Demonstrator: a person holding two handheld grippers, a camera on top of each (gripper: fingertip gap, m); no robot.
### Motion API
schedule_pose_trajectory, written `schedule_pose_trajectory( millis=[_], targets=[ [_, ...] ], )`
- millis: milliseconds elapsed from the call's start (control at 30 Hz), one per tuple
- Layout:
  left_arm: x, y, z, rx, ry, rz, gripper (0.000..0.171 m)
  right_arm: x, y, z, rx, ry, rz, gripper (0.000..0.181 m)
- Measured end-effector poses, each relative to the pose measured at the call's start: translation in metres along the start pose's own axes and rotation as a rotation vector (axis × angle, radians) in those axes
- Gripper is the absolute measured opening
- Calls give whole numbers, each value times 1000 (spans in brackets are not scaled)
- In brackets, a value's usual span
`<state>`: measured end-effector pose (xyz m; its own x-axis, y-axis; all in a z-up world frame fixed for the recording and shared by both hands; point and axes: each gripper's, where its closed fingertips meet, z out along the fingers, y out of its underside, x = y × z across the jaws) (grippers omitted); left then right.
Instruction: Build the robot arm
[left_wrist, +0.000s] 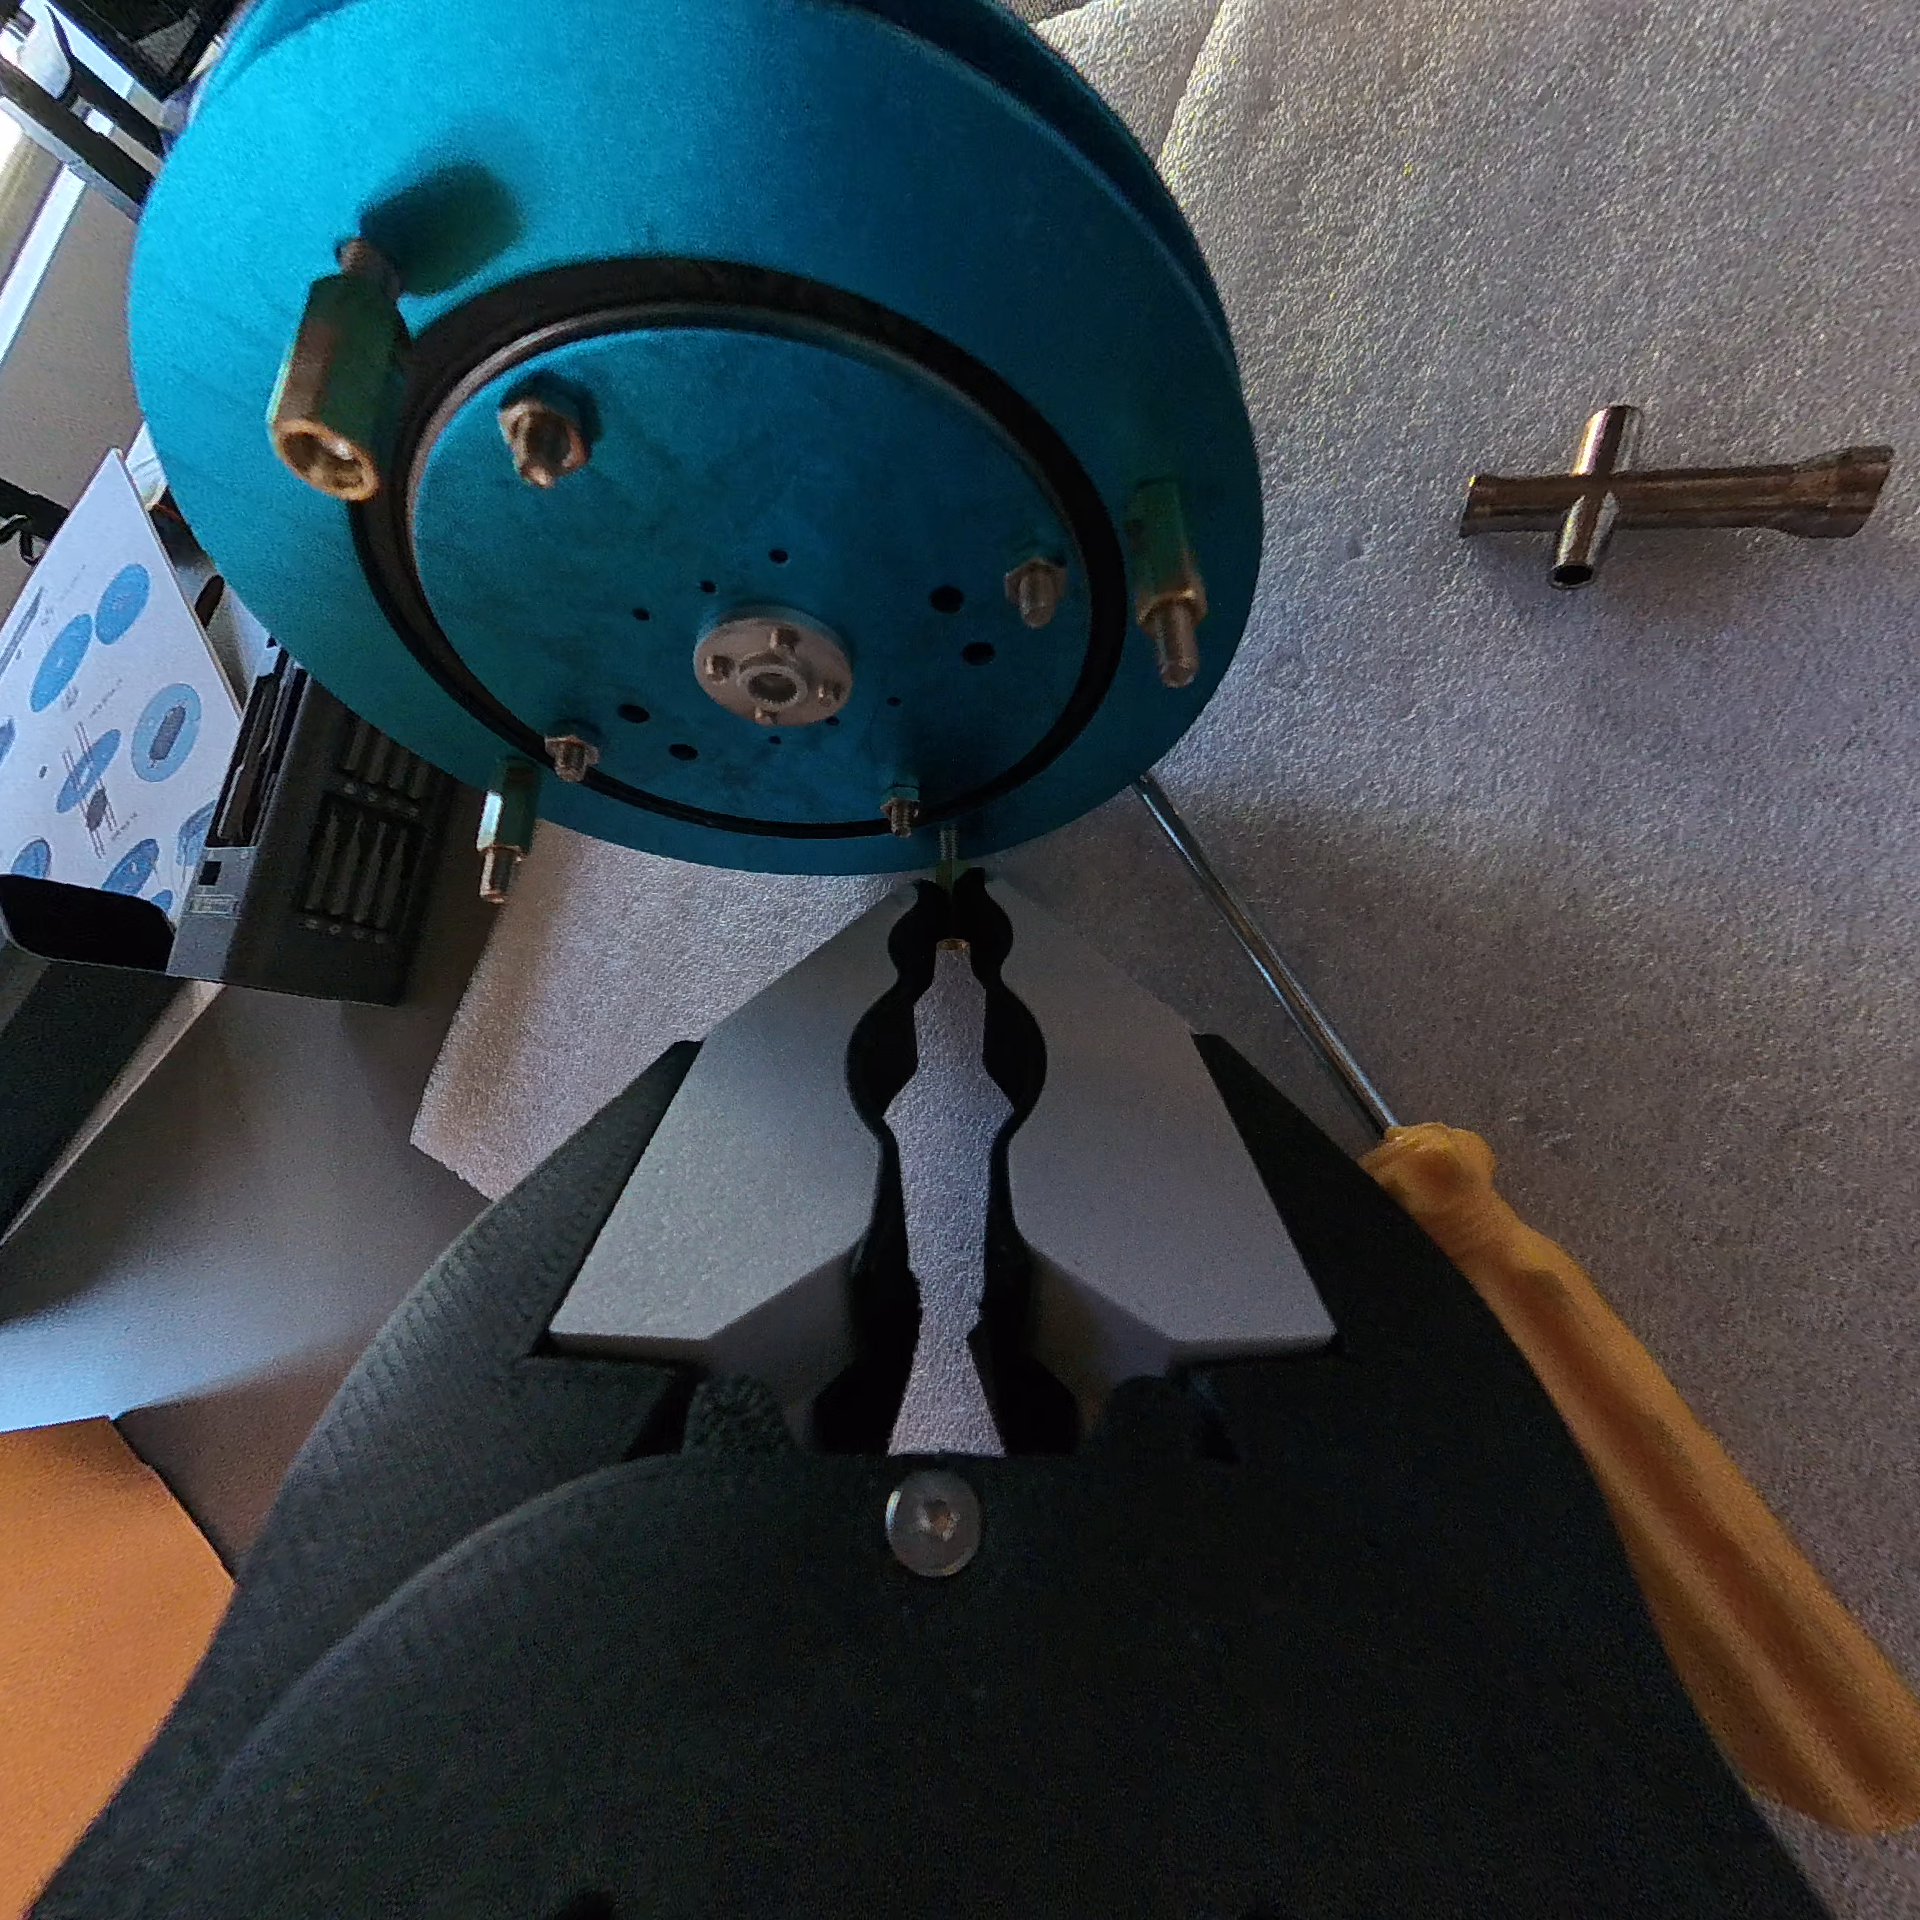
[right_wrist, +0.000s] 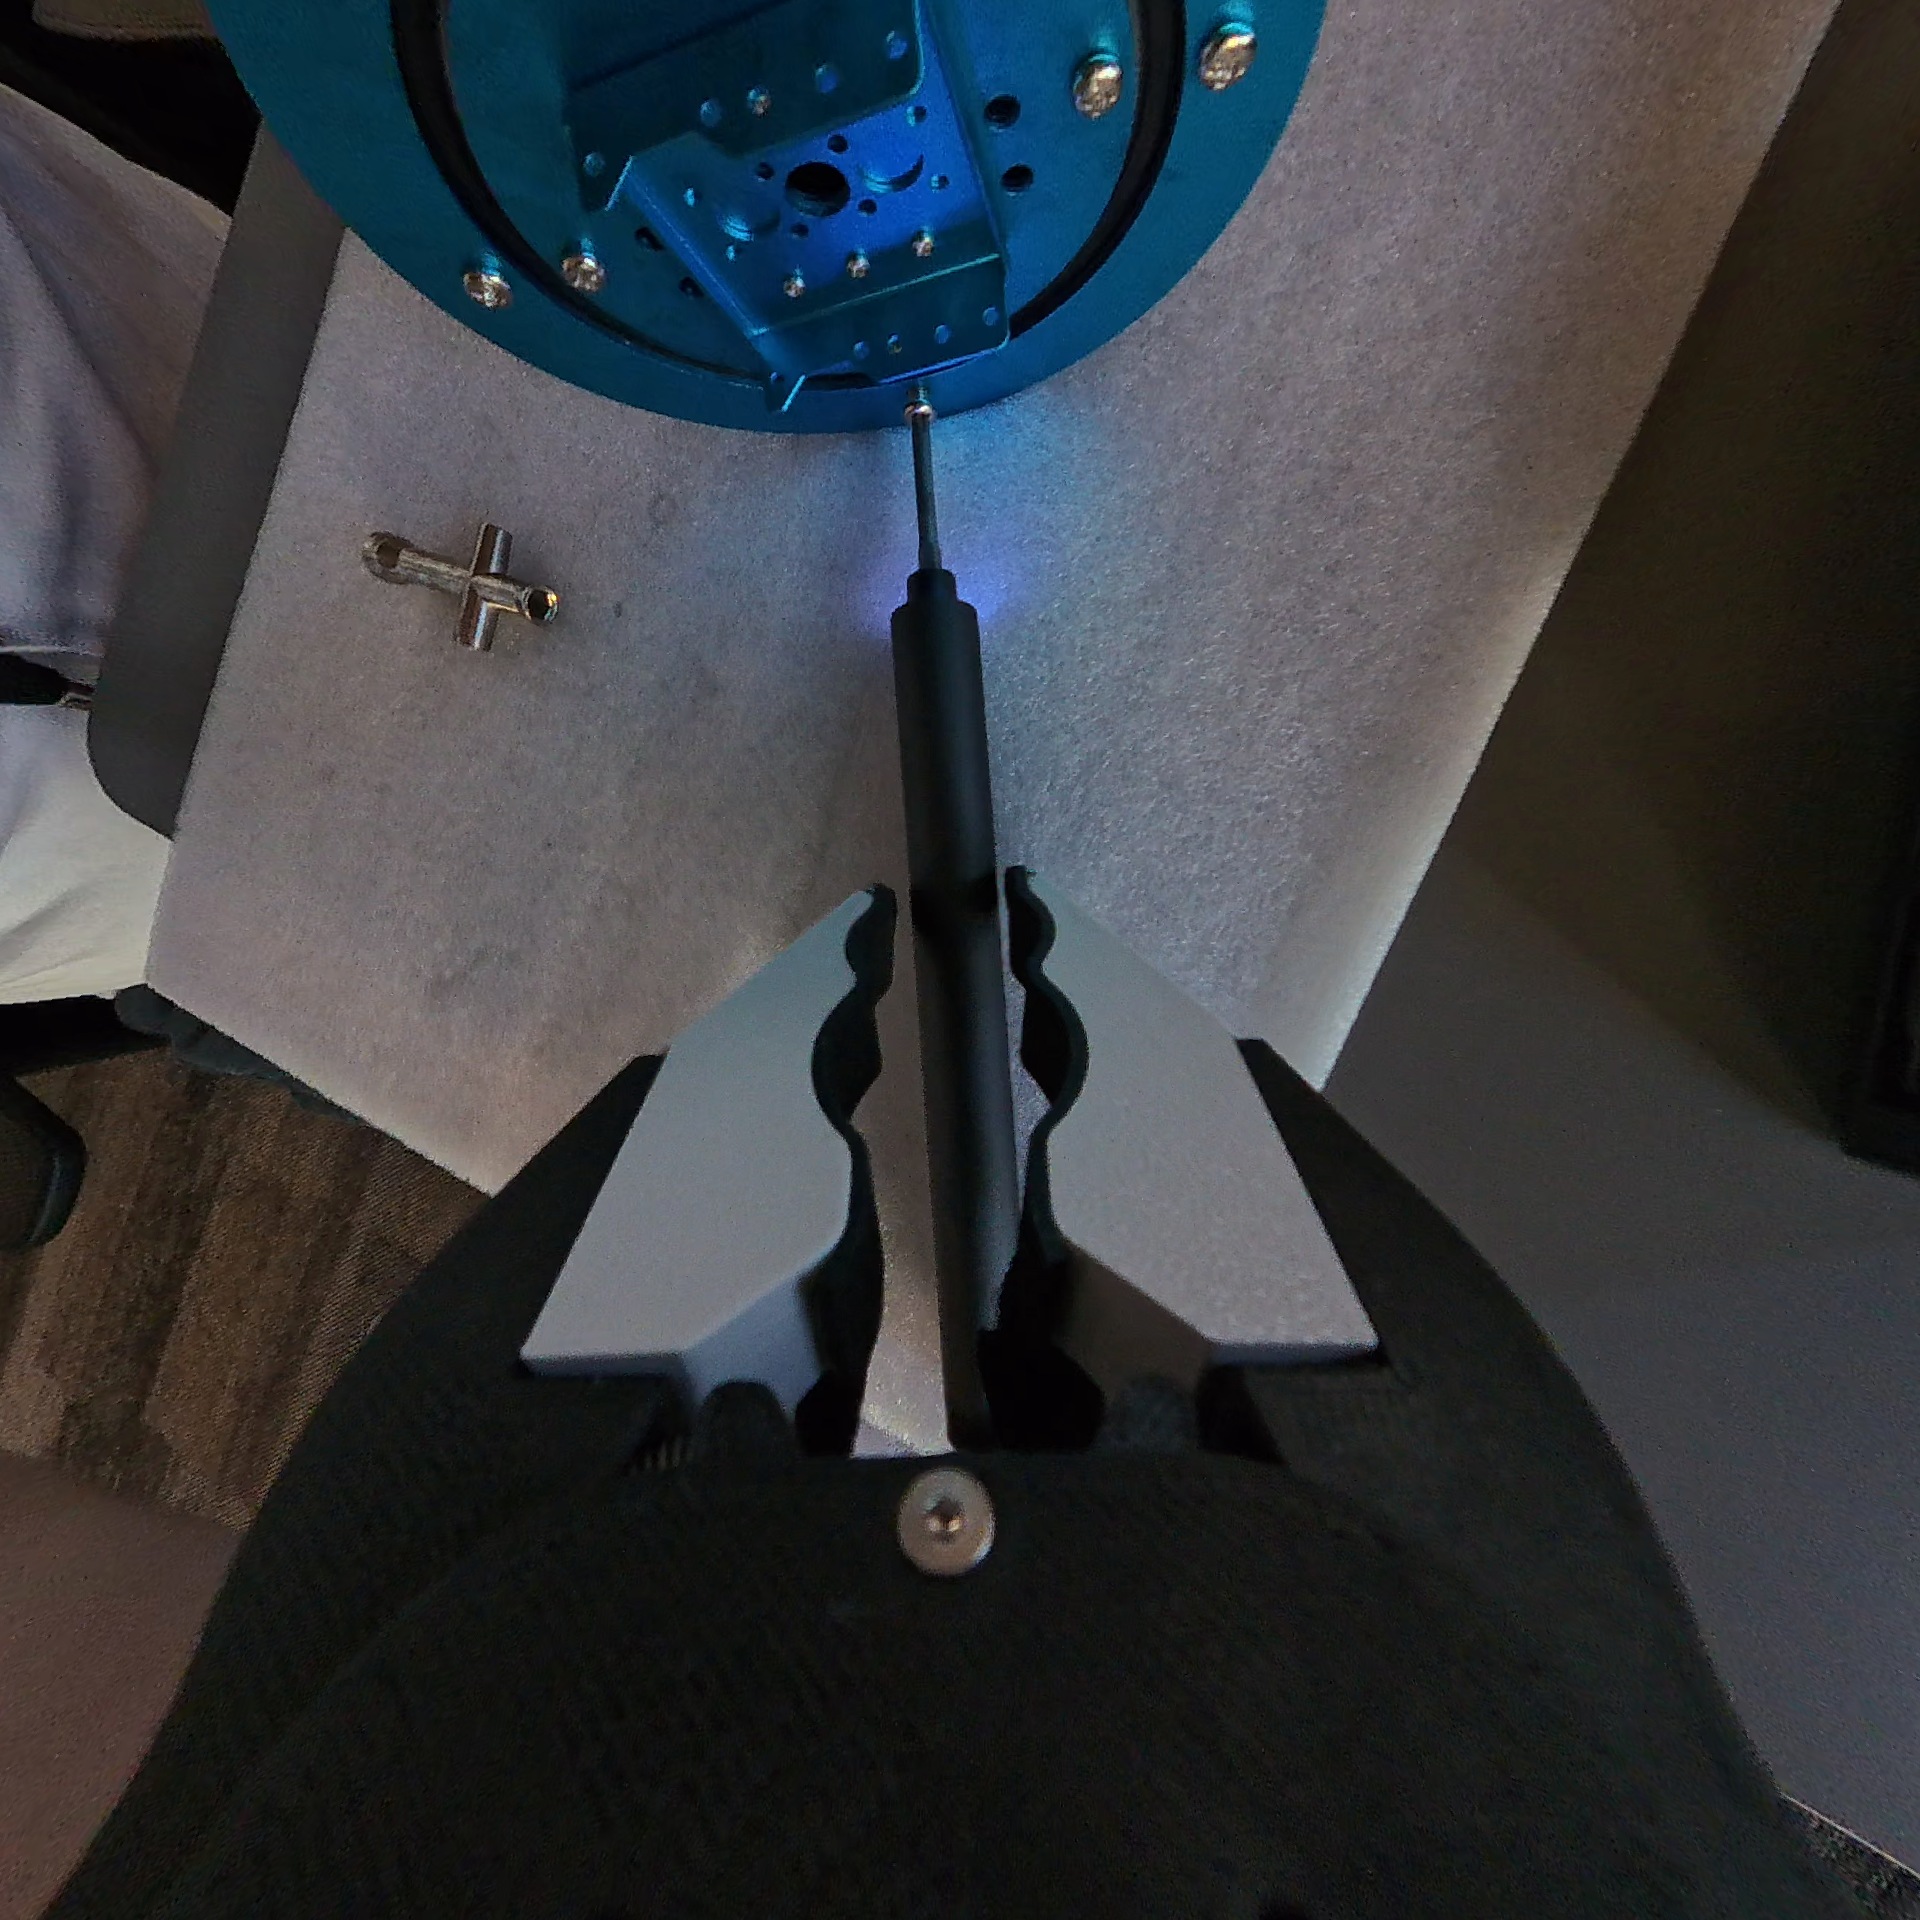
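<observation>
Left jaws pinching brass standoff (left_wrist: 952, 930), right jaws clamping screwdriver (right_wrist: 951, 831)

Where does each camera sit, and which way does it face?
Left wrist view: on the left gripper, looking along its fingers, shut on a brass standoff under the blue disc assembly; yellow-handled screwdriver alongside.
Right wrist view: on the right gripper, looking along a black precision screwdriver it grips, tip at a screw on the disc's opposite face.
Shared: the disc, cross wrench, grey foam mat.
</observation>
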<state>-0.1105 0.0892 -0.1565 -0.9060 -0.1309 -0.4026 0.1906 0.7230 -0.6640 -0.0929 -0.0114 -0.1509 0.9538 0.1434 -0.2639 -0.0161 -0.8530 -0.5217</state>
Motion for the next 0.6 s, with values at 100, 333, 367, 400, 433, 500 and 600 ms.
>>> schedule_pose_trajectory(
  millis=[100, 333, 367, 400, 433, 500, 600],
  targets=[
    [0, 0, 0, 0, 2, -3, 4, -1, -3, -1, 5, -8, -10, 20],
    [0, 0, 0, 2, 5, -9, 4, 1, 2, -3, -29, 49, -66, 19],
    [0, 0, 0, 2, 5, -10, 4, 3, 2, -2, -43, 83, -88, 19],
    [0, 0, 0, 3, 6, -11, 4, 3, 3, -1, -56, 110, -113, 19],
    [0, 0, 0, 3, 7, -12, 4, 2, 2, 0, -59, 120, -123, 16],
    [0, 0, 0, 3, 9, -13, 4, 2, 2, 0, -68, 104, -77, 16],
    [0, 0, 0, 2, 8, -12, 4, 0, 2, 1, -67, -14, 61, 15]
  ],
)
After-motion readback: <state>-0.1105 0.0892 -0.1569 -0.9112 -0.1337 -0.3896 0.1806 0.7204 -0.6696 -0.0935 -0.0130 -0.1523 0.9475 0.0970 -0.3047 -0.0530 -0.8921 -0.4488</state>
